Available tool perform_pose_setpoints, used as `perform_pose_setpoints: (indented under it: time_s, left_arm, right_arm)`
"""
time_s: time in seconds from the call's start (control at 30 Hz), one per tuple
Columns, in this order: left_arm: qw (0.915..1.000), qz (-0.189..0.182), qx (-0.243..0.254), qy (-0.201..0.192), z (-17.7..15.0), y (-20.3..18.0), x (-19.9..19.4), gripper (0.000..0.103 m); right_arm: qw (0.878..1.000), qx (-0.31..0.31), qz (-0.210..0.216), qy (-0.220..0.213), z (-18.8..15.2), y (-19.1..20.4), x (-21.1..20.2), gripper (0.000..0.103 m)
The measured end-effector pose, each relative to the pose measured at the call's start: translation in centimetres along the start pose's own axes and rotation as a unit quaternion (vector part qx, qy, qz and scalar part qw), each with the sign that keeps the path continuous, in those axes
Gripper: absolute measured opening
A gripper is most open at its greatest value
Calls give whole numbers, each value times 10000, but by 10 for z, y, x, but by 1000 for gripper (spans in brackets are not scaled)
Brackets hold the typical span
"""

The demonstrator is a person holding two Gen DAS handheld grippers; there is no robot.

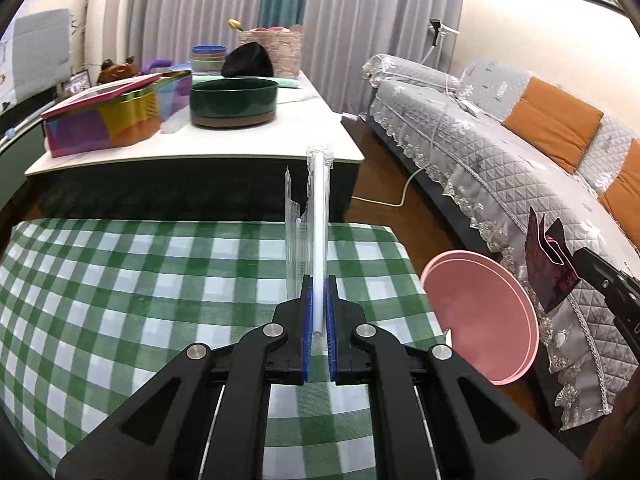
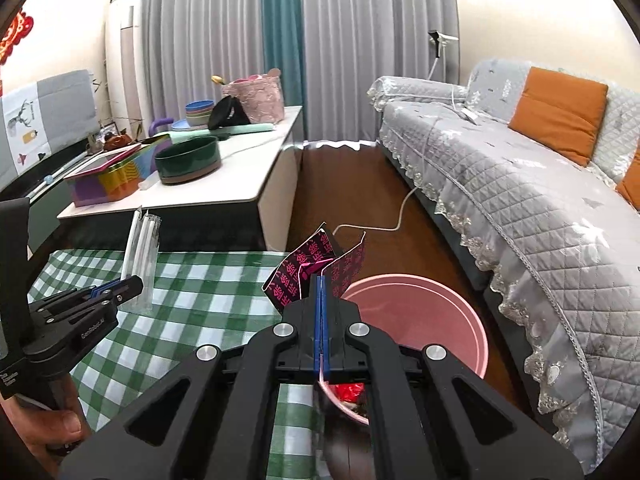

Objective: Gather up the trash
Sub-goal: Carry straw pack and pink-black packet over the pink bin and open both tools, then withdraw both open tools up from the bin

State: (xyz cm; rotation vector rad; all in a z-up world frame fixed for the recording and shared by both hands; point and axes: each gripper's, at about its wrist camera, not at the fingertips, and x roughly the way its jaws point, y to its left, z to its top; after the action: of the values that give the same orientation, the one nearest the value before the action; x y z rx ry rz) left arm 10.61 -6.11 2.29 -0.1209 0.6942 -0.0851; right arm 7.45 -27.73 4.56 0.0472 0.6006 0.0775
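A: What is nearest?
B: The left gripper (image 1: 319, 312), jaws closed on a wrapped straw (image 1: 319, 216) above the checked table (image 1: 120, 280).
A: And the right?
B: The right gripper (image 2: 321, 300), jaws clamped on a dark pink wrapper (image 2: 308, 268) over the pink bin (image 2: 440, 320) by the table's right edge.

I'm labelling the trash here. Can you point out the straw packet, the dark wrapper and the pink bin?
straw packet (image 1: 319, 216), left wrist view, white straw inside
dark wrapper (image 2: 298, 276), right wrist view, printed face
pink bin (image 2: 420, 320), right wrist view, inner wall
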Motion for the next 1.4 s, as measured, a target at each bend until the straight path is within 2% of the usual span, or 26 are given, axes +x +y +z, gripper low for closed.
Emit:
perform_pose_setpoints:
  time_s: [0.3, 0.6, 1.2, 1.23, 1.27, 1.3, 1.33, 1.37, 1.4]
  left_arm:
    - [9990, -402, 209, 66, -4, -31, 15, 6]
    - [9927, -1076, 549, 44, -13, -65, 31, 6]
    - [9795, -1747, 919, 404, -29, -129, 83, 6]
    - [9781, -1798, 937, 473, -30, -132, 87, 6]
    - [9767, -1842, 953, 553, -31, -134, 90, 14]
    - [9751, -1886, 955, 669, -33, -136, 94, 38]
    - [9751, -1882, 936, 702, -36, -136, 94, 50]
    - [9761, -1853, 915, 668, -37, -136, 94, 57]
    - [9773, -1810, 905, 624, -38, -135, 93, 57]
  right_arm:
    - [9995, 192, -230, 62, -6, -26, 8, 0]
    - [9968, 503, -602, 136, -10, -64, 21, 0]
    - [9918, 618, -1041, 413, -29, -101, 51, 1]
    - [9915, 644, -1045, 439, -30, -103, 53, 2]
    - [9909, 694, -1033, 508, -32, -105, 56, 6]
    - [9903, 735, -1003, 619, -33, -106, 60, 11]
    - [9895, 754, -999, 719, -35, -107, 64, 31]
    - [9889, 758, -1051, 726, -36, -107, 65, 54]
    - [9880, 766, -1164, 672, -37, -108, 64, 60]
